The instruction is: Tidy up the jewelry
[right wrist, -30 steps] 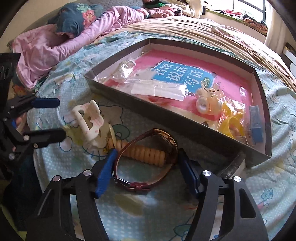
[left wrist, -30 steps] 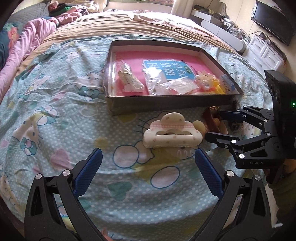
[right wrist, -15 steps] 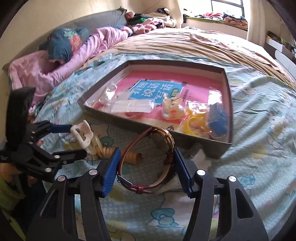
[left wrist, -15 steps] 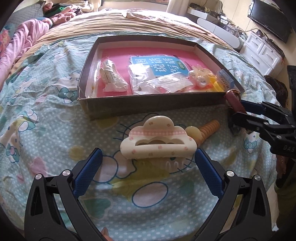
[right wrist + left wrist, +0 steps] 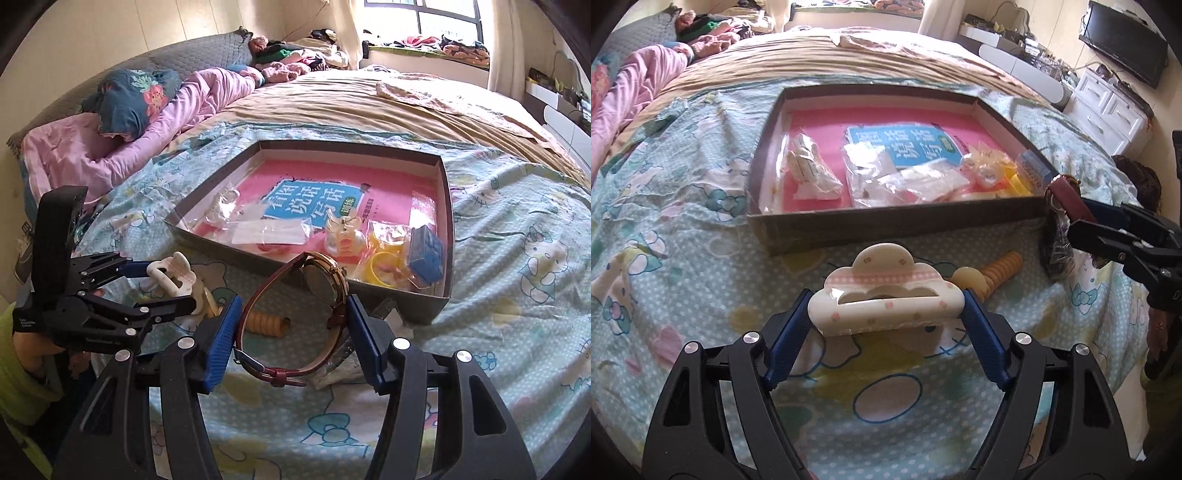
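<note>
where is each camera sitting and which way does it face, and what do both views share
Left wrist: rides the left claw, looking down and across the bed at the box; its blue fingers have just been closing and now press the ends of a cloud hair clip; the right claw enters at right.
Right wrist: rides the right claw, facing the same box from its near corner; its fingers clamp a watch; the left claw and a green sleeve show at left.
Shared: box, clip, watch, a ribbed orange piece.
</note>
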